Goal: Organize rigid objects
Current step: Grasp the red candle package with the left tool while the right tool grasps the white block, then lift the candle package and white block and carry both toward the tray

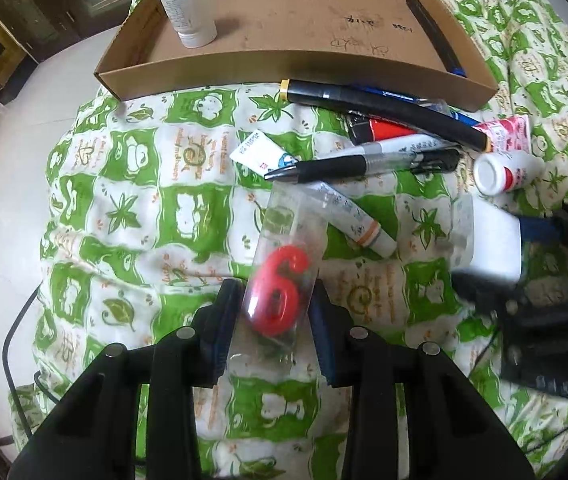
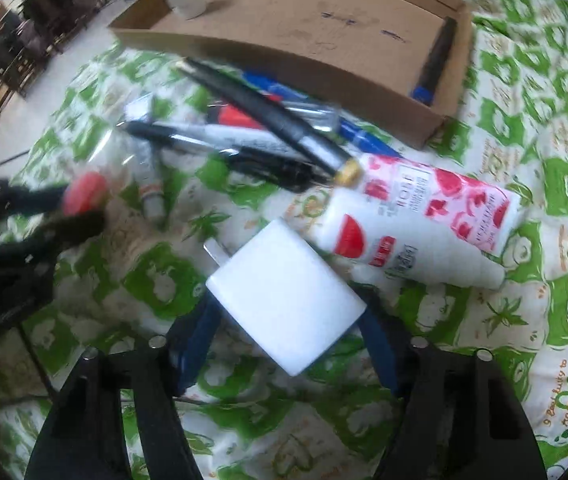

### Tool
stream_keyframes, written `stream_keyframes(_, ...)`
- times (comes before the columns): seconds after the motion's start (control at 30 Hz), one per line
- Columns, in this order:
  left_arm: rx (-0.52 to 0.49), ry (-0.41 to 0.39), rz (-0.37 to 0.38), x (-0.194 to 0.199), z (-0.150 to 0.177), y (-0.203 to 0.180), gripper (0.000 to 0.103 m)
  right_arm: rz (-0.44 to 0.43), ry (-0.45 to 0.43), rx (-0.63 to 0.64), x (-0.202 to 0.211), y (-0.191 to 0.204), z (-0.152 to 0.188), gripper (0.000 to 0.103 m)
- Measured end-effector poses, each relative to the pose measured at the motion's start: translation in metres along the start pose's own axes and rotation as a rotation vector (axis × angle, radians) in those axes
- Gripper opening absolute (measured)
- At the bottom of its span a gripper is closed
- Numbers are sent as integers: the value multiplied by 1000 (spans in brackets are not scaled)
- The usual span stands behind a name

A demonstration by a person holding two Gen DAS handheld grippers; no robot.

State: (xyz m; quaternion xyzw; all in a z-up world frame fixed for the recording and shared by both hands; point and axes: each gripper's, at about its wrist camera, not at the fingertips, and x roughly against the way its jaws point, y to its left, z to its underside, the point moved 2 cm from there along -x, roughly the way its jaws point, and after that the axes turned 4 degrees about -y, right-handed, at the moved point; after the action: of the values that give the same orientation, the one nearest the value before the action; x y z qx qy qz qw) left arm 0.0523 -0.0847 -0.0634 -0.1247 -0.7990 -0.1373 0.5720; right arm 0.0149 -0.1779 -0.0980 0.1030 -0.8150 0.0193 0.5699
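My left gripper (image 1: 273, 316) is shut on a clear packet holding a red "6" candle (image 1: 277, 290), just above the green patterned cloth. It shows blurred at the left of the right wrist view (image 2: 83, 196). My right gripper (image 2: 288, 316) is shut on a white charger block (image 2: 284, 300), also seen at the right of the left wrist view (image 1: 492, 240). A cardboard tray (image 1: 267, 62) lies beyond, with a white bottle (image 1: 187, 12) standing in its left end and a dark pen (image 1: 436, 36) along its right wall.
A pile lies between the grippers and the tray: black pens (image 1: 384, 108), a silver marker (image 1: 404, 150), a red lighter (image 1: 380, 128), small ointment tubes (image 1: 360, 224), a white bottle (image 1: 504, 172) and a pink-patterned tube (image 2: 436, 200). A black cable (image 1: 15, 336) runs at left.
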Motion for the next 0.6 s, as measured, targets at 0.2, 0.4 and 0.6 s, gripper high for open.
stream_keyframes(0.2,61,-31,51,-8,-8,14,29,-121,7,-37,1,1,1,56)
stream_keyframes(0.4,120,-25,105,-17,-4,34,29,-101,26,-11,-1,-1,-4,57)
stream_keyframes(0.6,166,-13,129,-22,-4,50,30,-43,58,81,-7,21,-26,59)
